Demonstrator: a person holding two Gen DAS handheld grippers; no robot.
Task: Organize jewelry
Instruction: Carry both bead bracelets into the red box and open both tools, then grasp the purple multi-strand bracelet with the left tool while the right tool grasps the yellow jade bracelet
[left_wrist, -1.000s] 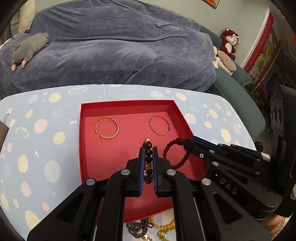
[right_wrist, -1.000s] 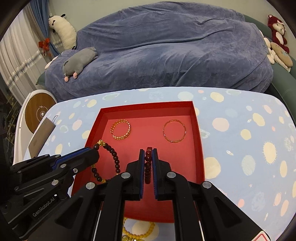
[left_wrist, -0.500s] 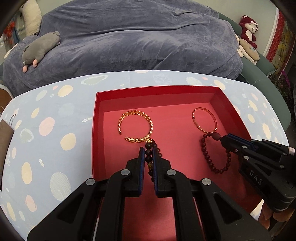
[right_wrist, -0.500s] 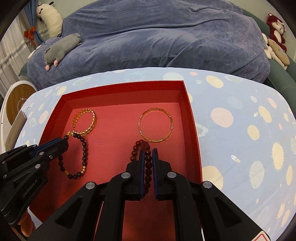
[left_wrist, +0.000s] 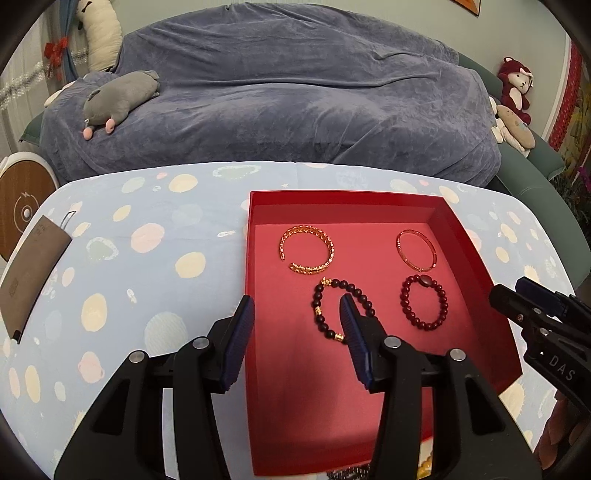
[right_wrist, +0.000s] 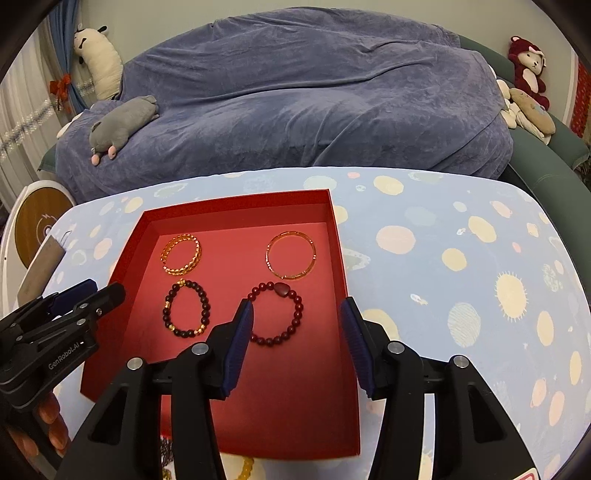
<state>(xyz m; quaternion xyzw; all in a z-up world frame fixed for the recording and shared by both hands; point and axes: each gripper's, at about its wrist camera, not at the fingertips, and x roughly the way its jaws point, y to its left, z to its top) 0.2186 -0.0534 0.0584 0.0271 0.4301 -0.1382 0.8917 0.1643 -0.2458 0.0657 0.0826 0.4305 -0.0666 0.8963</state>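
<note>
Both bracelets (left_wrist: 341, 310) (right_wrist: 276, 313) have just been released into the tray (left_wrist: 369, 197); left gripper (left_wrist: 297, 341) and right gripper (right_wrist: 297, 345) stand apart, empty. Beads could be snagged if fingers are lifted carelessly.

Table (left_wrist: 155, 280) under pale blue cloth with pastel planet and sun print; red open box (left_wrist: 458, 229) sits directly on it, nearer right side; brown card (left_wrist: 29, 273) lies at left edge; yellow bead strand (right_wrist: 245, 469) on cloth just before box.
</note>
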